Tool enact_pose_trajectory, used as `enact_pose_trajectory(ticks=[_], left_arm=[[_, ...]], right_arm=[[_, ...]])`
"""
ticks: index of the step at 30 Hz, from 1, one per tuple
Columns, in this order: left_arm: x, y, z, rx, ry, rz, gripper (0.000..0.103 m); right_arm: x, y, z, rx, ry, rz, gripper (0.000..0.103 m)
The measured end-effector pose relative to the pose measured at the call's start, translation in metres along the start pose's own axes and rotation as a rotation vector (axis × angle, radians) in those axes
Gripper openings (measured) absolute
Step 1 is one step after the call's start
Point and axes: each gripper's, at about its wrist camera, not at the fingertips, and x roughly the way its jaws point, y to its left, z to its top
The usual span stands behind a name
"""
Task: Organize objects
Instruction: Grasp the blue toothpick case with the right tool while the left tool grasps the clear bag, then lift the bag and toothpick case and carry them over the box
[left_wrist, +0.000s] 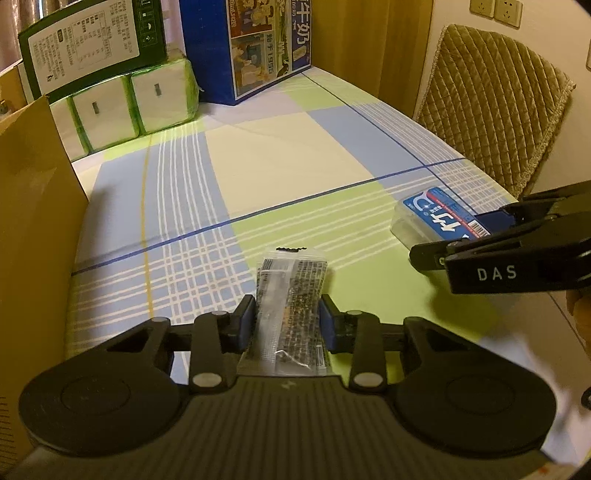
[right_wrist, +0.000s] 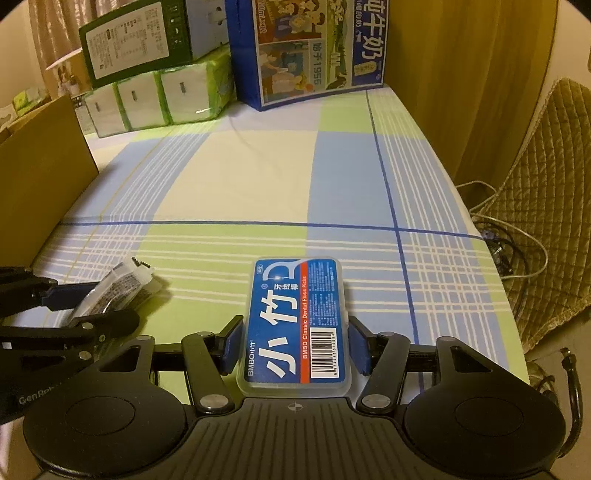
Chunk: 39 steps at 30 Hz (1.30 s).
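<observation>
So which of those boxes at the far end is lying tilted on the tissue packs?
The dark green box, propped slanting on the tissue packs; the blue milk carton stands upright on the cloth.

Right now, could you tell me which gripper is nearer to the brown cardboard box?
Left. The left gripper, holding the sachet, sits beside the cardboard box; the right gripper, holding the floss-pick case, is farther away.

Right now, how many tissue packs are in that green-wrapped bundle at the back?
3 show: left, middle and right, side by side under the green box. More may sit behind.
</observation>
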Motion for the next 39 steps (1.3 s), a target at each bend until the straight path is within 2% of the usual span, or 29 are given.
enact_pose_trajectory(ticks=[9,12,18,23,29,39], left_arm=[[-0.001,-0.001,-0.001,-0.013,0.003,-0.002,0.031],[-0.004,0.002,-0.002,-0.038,0.011,-0.027,0.031],[-0.013,0.004,-0.006,-0.069,0.023,-0.017,0.031],[-0.048,0.001,-0.008,-0.100,-0.005,-0.029,0.030],[-0.106,-0.009,-0.019,-0.114,-0.036,-0.027,0.030],[-0.202,-0.016,-0.034,-0.119,-0.099,0.019,0.031]], right_arm=[[-0.001,0.003,0.004,0.032,0.008,-0.004,0.054],[-0.006,0.006,0.005,0.033,-0.009,-0.003,0.054],[-0.026,0.008,0.006,0.050,-0.052,-0.014,0.054],[-0.061,0.004,-0.009,0.153,-0.069,-0.025,0.054],[-0.125,0.020,-0.031,0.194,-0.108,-0.010,0.054],[-0.208,0.053,-0.047,0.170,-0.178,0.031,0.054]])
